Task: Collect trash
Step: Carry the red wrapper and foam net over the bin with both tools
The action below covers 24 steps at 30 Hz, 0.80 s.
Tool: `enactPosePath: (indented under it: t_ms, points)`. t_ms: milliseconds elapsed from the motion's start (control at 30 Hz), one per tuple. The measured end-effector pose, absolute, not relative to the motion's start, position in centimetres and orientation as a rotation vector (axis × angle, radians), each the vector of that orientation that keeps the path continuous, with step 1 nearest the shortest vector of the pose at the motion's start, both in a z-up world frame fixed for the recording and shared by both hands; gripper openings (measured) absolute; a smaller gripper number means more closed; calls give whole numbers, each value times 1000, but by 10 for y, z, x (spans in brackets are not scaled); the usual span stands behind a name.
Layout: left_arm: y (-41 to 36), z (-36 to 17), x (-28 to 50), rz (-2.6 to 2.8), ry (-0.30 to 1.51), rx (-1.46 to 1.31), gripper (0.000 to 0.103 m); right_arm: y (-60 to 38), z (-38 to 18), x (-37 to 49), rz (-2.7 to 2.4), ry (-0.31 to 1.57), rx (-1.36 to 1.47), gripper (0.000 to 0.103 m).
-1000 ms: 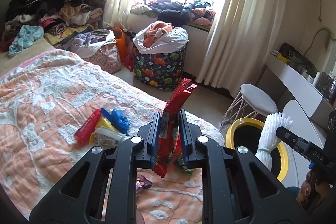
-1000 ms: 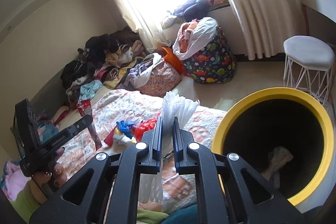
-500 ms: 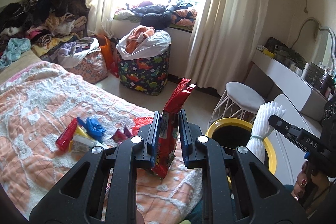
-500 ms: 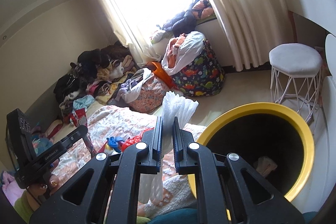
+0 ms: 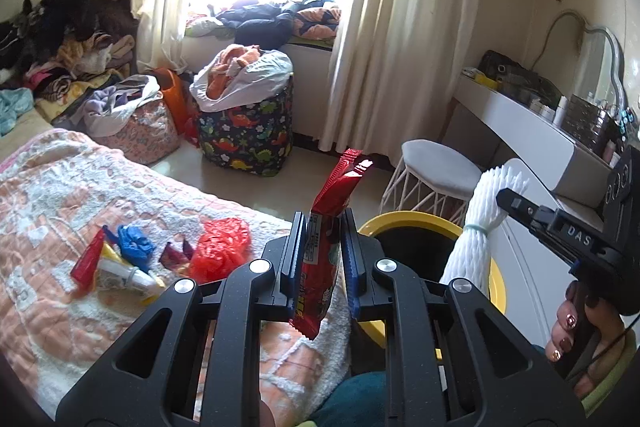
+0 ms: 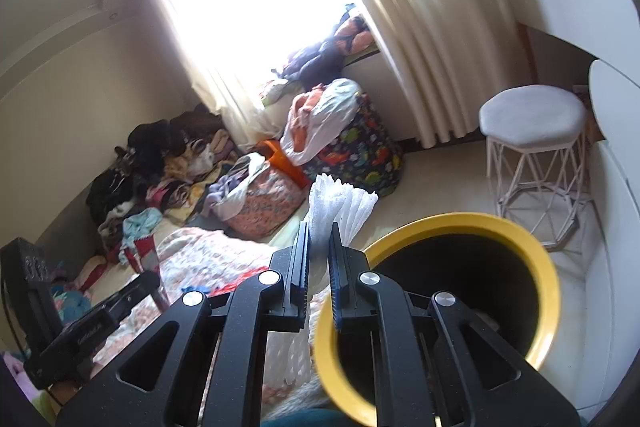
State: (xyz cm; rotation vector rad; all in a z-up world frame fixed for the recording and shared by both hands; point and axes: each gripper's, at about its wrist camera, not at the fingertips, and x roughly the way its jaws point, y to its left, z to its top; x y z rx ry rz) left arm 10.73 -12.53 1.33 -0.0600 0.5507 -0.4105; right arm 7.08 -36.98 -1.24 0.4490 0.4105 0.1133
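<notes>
left wrist view: the left gripper [image 5: 323,259] is clamped on a red snack wrapper [image 5: 326,247], held upright above the bed edge, close to the yellow-rimmed bin [image 5: 420,227], likely for dropping in. more litter [image 5: 132,259] lies on the bedspread [image 5: 52,195]. at right, the right gripper [image 5: 508,199] pinches a white foam net [image 5: 480,219] beside the bin.

right wrist view: the right gripper [image 6: 319,259] is closed on the white foam net [image 6: 340,203], near the yellow-rimmed bin [image 6: 552,287], whose open mouth sits just to the right. the left gripper's body shows at lower left, its tips hard to make out.
</notes>
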Motion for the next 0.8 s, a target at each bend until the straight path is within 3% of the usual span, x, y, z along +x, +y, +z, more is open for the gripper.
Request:
enactPosePath:
  t_ms: [800]
  points:
    - [-194,-31,115,-562,645,15,12,-423,-39,66,-64,396,469,9]
